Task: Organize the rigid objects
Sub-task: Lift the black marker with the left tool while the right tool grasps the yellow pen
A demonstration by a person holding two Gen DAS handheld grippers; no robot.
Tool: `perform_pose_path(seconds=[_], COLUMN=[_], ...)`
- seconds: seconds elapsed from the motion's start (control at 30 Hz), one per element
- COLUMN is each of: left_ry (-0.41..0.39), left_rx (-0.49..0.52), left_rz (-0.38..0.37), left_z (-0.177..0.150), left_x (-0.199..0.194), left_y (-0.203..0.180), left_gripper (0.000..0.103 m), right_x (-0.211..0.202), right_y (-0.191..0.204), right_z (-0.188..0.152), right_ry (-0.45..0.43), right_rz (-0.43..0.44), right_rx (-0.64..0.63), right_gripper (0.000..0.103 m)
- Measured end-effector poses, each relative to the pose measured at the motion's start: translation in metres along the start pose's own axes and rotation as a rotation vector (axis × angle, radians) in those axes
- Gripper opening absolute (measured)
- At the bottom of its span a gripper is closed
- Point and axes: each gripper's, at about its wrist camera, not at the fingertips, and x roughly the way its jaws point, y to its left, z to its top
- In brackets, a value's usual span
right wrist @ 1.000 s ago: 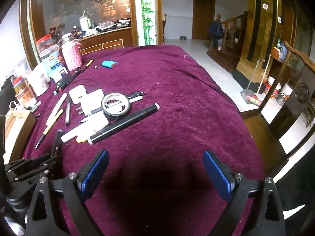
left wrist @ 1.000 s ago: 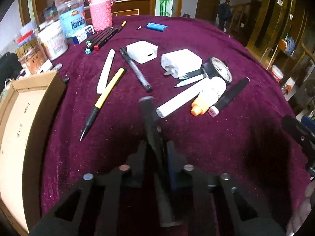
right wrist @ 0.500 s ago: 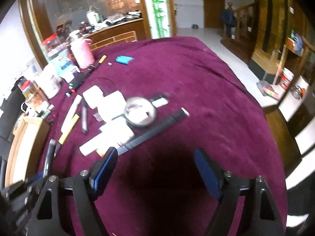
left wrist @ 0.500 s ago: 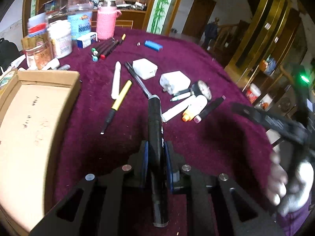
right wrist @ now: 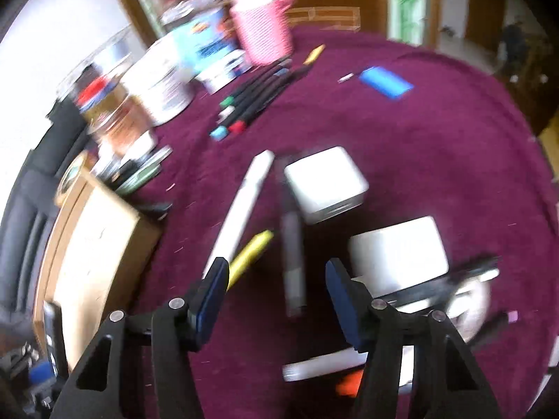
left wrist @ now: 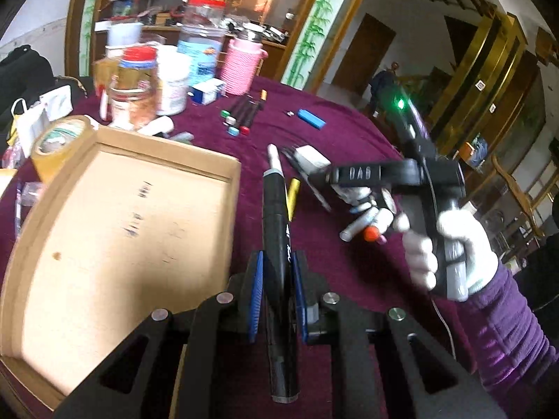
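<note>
Since a second ago both grippers have swung leftward: the cardboard tray (left wrist: 115, 230), earlier at the edge of the left wrist view, now fills its left half. A tape roll (left wrist: 61, 138) leans at the tray's far corner, with jars (left wrist: 134, 87) and a pink-sleeved bottle (left wrist: 241, 66) behind. Just right of the tray's wall, the left gripper (left wrist: 276, 279) is clamped on a black pen (left wrist: 276, 241), which points forward. Farther right, the right gripper (right wrist: 276, 300) hangs over the purple cloth (right wrist: 436, 139), jaws closing with a grey pen (right wrist: 293, 255) lying between them, untouched. A yellow pen (right wrist: 249, 255) and white stick (right wrist: 244, 206) crowd its left finger; two white chargers (right wrist: 398, 251) crowd its right.
</note>
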Motion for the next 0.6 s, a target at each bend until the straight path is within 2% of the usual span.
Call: perform_pose_path(seconds=[0.03,0.1,0.2,0.27,0.3,0.33,0.37,0.5,0.53,0.6], left_ry=[-0.006,-0.02,-0.023,-0.018,-0.012,-0.01,-0.007,-0.023,-0.032,-0.043], left_rx=[0.002,0.003,-0.017,-0.034,-0.044,-0.049,-0.058,-0.083,-0.091,-0.103], left_rz=[0.007,0.022,0.02,0.02,0.021,0.022,0.025,0.038,0.045,0.053], left_z=[0.002,0.004,0.006,0.004,0.002,0.001,-0.001,-0.005,-0.006,-0.007], left_x=[-0.002,-0.004,0.0,0.001,0.003,0.003,0.003,-0.007,-0.012,-0.019], left_y=[0.004,0.013,0.024,0.033,0.038,0.04,0.044,0.056,0.06,0.065], left_gripper=[0.016,0.016,0.016,0.016,0.016,0.016,0.016,0.016,0.016,0.016], right_x=[0.005,0.012,0.03,0.033,0.033,0.032,0.031,0.02,0.013,0.0], right_y=[0.008,0.02,0.04,0.048,0.052,0.055,0.056,0.045,0.037,0.03], right_z=[-0.003,-0.008,-0.016,-0.017,-0.018,-0.019,-0.021,-0.03,-0.034,-0.041], right_ry=[0.013,0.034,0.063,0.046,0.042,0.037,0.033,0.025,0.009,-0.018], right_rz=[-0.002,-0.021,-0.114,-0.177,-0.198,-0.199,-0.21,-0.13,-0.064,-0.004], right_rx=[-0.009,-0.014,-0.03,-0.029,-0.024,-0.01,-0.006,0.061,0.098,0.133], right_gripper=[0.052,0.049,0.038,0.038,0.033,0.022,0.021,0.009,0.009,0.009])
